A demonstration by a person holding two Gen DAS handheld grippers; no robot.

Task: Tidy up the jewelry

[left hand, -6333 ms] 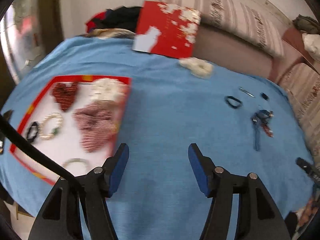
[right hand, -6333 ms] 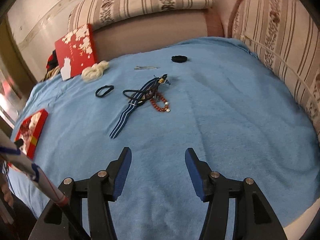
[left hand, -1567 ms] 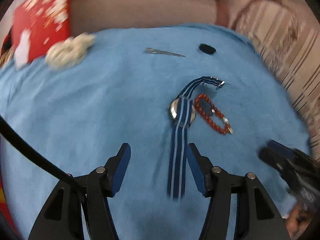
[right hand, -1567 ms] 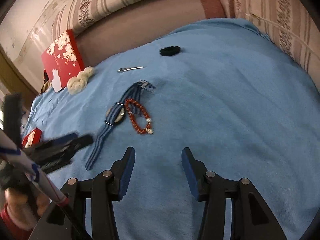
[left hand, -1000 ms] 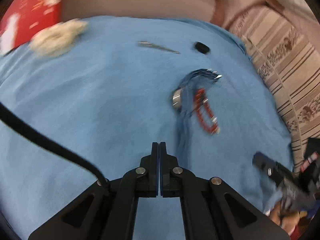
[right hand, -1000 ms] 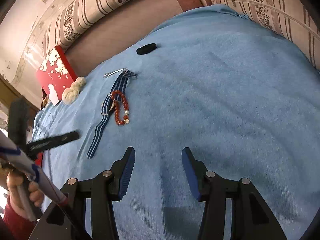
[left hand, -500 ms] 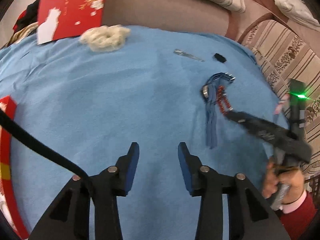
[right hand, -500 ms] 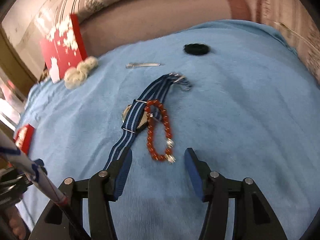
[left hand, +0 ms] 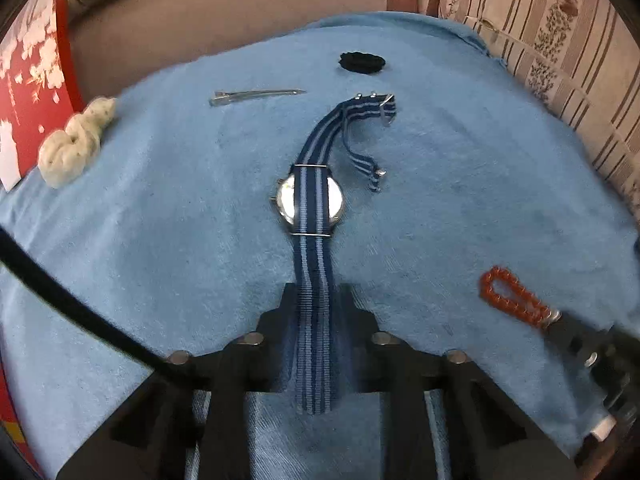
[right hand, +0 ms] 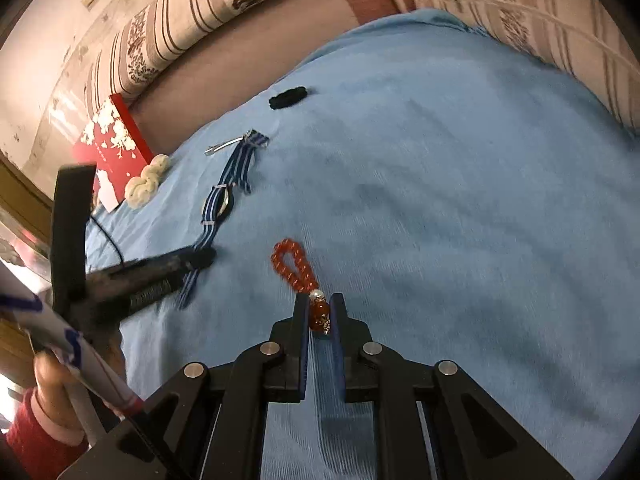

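The watch [left hand: 310, 200] lies face down on the blue blanket [left hand: 160, 240], its striped strap [left hand: 314, 320] running straight back toward the camera. The near end of the strap sits between the two fingers of the left hand-held gripper [left hand: 314, 300], which are closed in against its edges. The far end of the strap folds over by the buckle [left hand: 386, 110].

To the right of the watch and apart from it, the red bead bracelet [right hand: 294, 266] lies as a narrow loop on the blanket. Its clasp end, with a pale bead and a metal charm, is pinched in the right hand-held gripper [right hand: 320, 314], whose jaws are nearly together around it.

Beyond the watch lie a silver hair clip [left hand: 256, 96] and, further back, a small black hair tie [left hand: 362, 62]. A cream scrunchie [left hand: 76, 144] sits at the far left, just beside a red box [left hand: 28, 88] with white blossoms that leans against the sofa back [left hand: 220, 12]. Striped cushions [right hand: 208, 8] line the sofa behind and to the right.
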